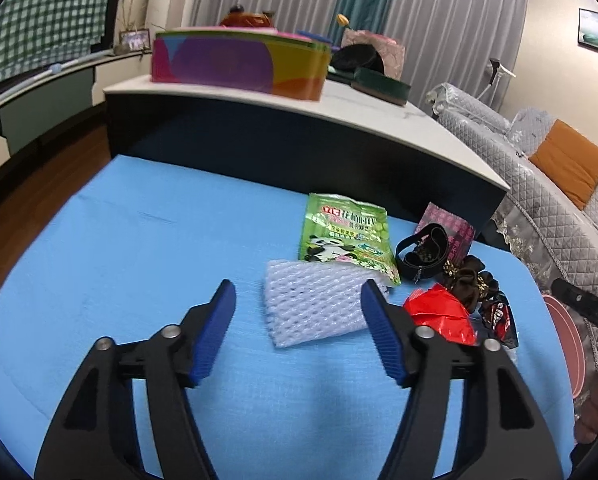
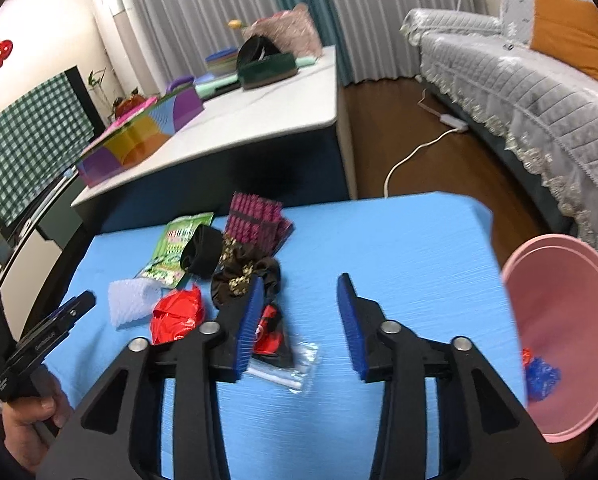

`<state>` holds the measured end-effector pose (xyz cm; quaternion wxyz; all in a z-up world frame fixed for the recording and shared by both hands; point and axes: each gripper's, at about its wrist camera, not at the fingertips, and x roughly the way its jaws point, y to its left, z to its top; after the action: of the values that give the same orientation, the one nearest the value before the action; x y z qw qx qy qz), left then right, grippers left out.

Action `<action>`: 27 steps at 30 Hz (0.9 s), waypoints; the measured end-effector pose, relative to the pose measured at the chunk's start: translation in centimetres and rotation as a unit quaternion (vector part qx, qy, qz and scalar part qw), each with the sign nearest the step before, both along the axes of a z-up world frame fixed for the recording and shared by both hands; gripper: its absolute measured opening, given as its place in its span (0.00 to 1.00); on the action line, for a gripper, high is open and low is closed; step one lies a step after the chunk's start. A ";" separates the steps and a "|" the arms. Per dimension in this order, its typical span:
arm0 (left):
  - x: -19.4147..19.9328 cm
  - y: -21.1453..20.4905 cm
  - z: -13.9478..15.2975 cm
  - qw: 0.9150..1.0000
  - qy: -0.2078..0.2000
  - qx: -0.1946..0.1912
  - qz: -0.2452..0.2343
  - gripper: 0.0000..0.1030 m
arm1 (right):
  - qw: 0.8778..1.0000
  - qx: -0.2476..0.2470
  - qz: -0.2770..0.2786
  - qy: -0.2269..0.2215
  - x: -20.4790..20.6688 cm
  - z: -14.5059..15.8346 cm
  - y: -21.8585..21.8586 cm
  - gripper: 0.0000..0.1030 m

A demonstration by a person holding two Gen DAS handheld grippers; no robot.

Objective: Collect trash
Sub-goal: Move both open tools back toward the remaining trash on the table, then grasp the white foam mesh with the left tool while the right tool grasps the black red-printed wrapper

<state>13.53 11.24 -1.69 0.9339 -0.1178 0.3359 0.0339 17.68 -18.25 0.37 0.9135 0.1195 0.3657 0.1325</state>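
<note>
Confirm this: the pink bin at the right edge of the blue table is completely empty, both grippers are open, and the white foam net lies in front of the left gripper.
One thing is wrong: the pink bin is not empty. The right wrist view shows a crumpled blue and red wrapper already inside it. The rest holds: the left gripper and right gripper are open, and the white foam net lies in front of the left gripper.

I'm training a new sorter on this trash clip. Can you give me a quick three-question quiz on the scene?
1. True or false: the left gripper holds the white foam net.
2. What sits beside the blue table to take trash? A) pink bin B) cardboard box C) black bag
3. Which item lies just past the foam net, partly overlapping it?

Key
1. False: its fingers are open and empty.
2. A, the pink bin.
3. The green snack packet.
</note>
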 end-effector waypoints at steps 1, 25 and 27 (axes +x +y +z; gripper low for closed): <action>0.4 -0.2 -0.2 1.000 0.005 0.003 -0.003 0.68 | 1.000 -0.001 0.004 0.004 0.2 -0.2 0.3 0.48; 2.5 -1.3 -1.4 0.999 0.036 -0.015 -0.031 0.14 | 0.994 -0.043 0.086 0.060 0.9 -3.1 4.2 0.33; 2.0 -1.4 -0.5 0.999 0.025 -0.012 -0.033 0.12 | 0.994 -0.041 0.083 0.050 0.4 -2.3 3.7 0.31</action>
<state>15.51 9.82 -2.21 0.9245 -0.1169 0.3628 0.0020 18.05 -14.58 -1.91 0.8838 0.0571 0.4252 0.1868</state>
